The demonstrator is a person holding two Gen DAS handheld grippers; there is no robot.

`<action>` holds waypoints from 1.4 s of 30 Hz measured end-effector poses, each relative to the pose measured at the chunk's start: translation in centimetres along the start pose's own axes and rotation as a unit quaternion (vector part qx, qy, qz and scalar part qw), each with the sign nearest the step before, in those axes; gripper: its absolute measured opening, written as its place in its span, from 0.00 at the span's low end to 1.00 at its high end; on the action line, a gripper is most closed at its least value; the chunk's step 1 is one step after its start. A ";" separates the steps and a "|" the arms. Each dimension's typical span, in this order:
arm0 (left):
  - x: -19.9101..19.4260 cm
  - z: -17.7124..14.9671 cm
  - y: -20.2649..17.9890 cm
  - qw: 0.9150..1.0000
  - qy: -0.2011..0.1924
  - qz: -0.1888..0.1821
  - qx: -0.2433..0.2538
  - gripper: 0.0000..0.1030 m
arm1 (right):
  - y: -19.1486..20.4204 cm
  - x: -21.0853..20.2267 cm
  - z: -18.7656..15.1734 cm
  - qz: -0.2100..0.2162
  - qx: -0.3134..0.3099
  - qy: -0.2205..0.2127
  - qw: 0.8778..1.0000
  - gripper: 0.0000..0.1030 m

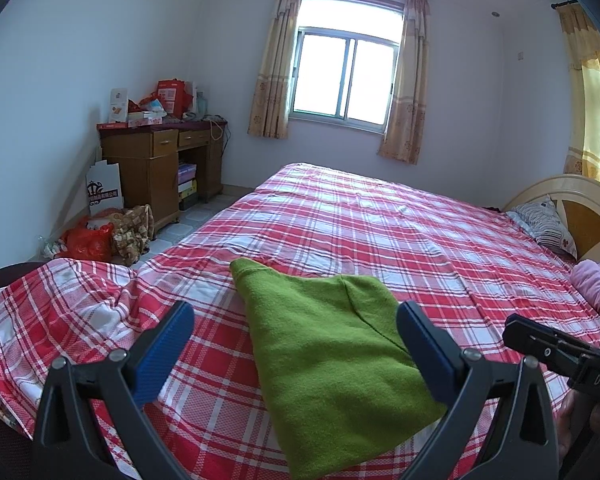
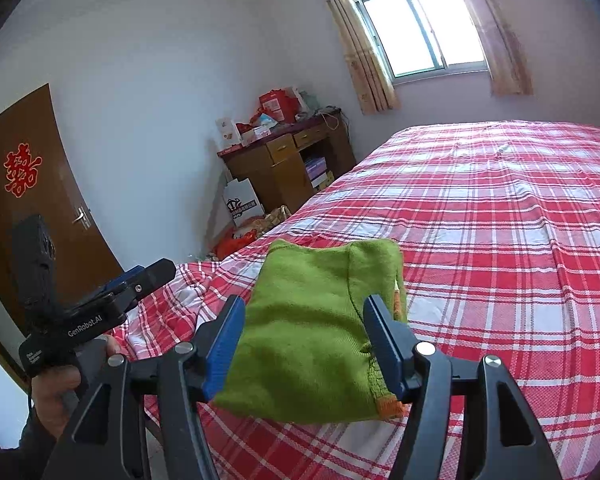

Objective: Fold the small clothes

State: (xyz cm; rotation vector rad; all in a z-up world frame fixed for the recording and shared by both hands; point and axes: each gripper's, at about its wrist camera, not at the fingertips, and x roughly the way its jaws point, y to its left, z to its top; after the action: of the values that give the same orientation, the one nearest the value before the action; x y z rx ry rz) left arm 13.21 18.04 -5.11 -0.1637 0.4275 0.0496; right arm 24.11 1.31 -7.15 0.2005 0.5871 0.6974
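Plaid bed (image 1: 380, 220): green garment (image 1: 332, 360); cluttered desk (image 1: 160, 152) beyond.

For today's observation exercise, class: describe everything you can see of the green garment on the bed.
The green garment is a small knitted piece, fuzzy like fleece or wool, with orange trim at one hem corner. It lies folded and fairly flat on the red-and-white plaid bedsheet near the bed's edge, a seam running down one side. Nothing grips it: the left gripper and right gripper frame it with jaws open.
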 end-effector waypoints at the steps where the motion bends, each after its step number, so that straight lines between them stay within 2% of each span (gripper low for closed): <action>1: 0.1 0.0 0.0 1.000 0.000 0.000 0.000 1.00 | 0.0 0.0 0.0 0.000 0.000 0.000 1.000 0.61; 30: 0.3 -0.2 -0.3 1.000 0.009 -0.013 0.007 1.00 | 0.1 -0.2 0.0 0.002 -0.002 -0.007 1.000 0.61; 42: 0.9 -0.1 0.0 1.000 0.020 0.009 0.010 1.00 | -0.2 -0.2 -0.4 0.001 0.004 -0.005 1.000 0.61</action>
State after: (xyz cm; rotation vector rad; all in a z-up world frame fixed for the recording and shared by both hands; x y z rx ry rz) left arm 13.98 18.03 -5.62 -0.1413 0.4698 0.0605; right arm 23.90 0.99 -7.49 0.2115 0.5793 0.6949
